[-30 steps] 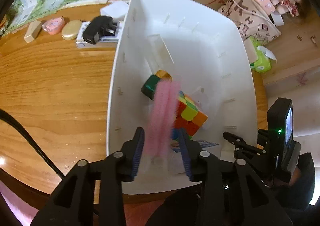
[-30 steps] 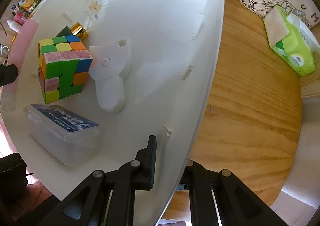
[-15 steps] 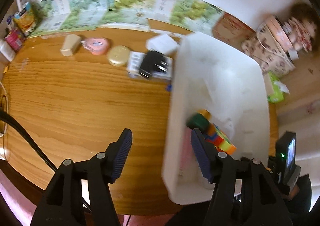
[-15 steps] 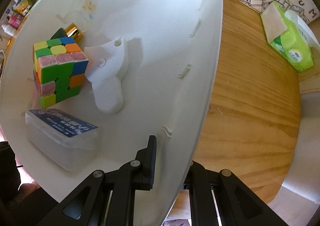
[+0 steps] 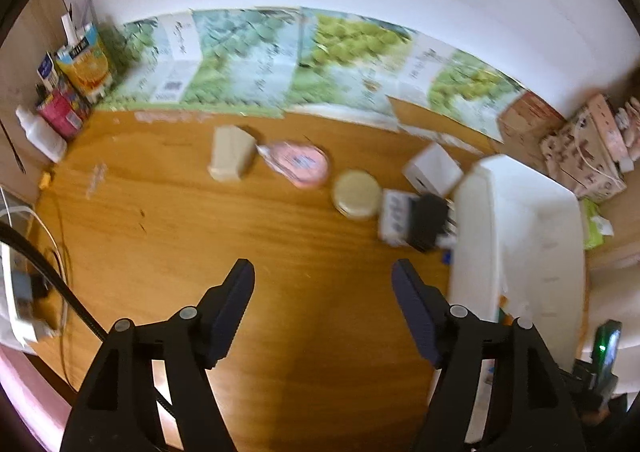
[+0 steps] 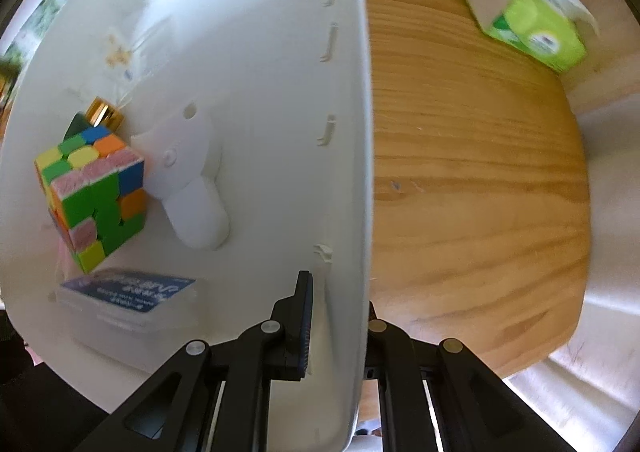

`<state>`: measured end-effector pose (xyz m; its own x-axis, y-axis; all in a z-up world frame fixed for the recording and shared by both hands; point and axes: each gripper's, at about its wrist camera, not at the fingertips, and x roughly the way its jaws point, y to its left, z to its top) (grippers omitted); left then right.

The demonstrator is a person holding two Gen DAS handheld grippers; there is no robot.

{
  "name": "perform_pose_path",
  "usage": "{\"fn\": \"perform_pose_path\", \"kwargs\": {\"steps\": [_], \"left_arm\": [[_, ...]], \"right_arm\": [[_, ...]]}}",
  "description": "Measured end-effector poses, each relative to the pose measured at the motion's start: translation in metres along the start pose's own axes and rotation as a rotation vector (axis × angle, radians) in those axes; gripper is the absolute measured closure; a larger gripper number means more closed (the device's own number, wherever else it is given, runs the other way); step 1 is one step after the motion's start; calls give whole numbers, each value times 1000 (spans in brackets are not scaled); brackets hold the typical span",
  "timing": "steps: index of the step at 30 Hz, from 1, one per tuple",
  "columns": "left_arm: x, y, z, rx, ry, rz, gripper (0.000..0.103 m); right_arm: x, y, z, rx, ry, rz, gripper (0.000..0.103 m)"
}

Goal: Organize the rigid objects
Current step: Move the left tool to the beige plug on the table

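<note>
My left gripper (image 5: 322, 272) hangs over the bare wooden table, its jaws opening with nothing between them. Beyond it lie a beige block (image 5: 230, 154), a pink oval item (image 5: 298, 164), a round gold tin (image 5: 356, 194), a black item on a white box (image 5: 428, 222) and a small white box (image 5: 434, 170). The white bin (image 5: 520, 232) stands to the right. My right gripper (image 6: 340, 316) is shut on the bin's wall (image 6: 362, 212). Inside lie a colour cube (image 6: 94, 192), a white plastic piece (image 6: 188, 180), a clear box with a blue label (image 6: 128, 300) and a gold-capped green bottle (image 6: 102, 114).
A green tissue pack (image 6: 528, 16) lies on the table right of the bin. Juice cartons (image 5: 80, 64) and small bottles stand at the back left. Cables and a white device (image 5: 20, 292) lie at the left edge. A patterned bag (image 5: 580, 156) sits behind the bin.
The left gripper let go of a pink item inside the bin, swung left out over the table and spread its jaws. The right gripper kept its grip on the bin wall.
</note>
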<state>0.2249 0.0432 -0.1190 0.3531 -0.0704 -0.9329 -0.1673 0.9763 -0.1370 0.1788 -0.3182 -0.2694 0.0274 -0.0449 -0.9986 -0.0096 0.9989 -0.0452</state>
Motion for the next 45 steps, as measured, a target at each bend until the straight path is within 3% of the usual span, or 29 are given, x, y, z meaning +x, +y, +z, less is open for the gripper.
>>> {"fn": "perform_pose_path", "kwargs": {"steps": [10, 21, 33, 45], "left_arm": [[44, 61, 57, -90, -3, -44, 27], [105, 105, 82, -181, 75, -42, 27], [136, 113, 91, -191, 126, -35, 27], [142, 100, 98, -130, 49, 29, 28]], "right_arm": [[4, -13, 2, 138, 14, -53, 91], [9, -11, 5, 213, 59, -105, 86], [17, -3, 21, 249, 109, -131, 83], [19, -5, 24, 269, 115, -146, 83]]}}
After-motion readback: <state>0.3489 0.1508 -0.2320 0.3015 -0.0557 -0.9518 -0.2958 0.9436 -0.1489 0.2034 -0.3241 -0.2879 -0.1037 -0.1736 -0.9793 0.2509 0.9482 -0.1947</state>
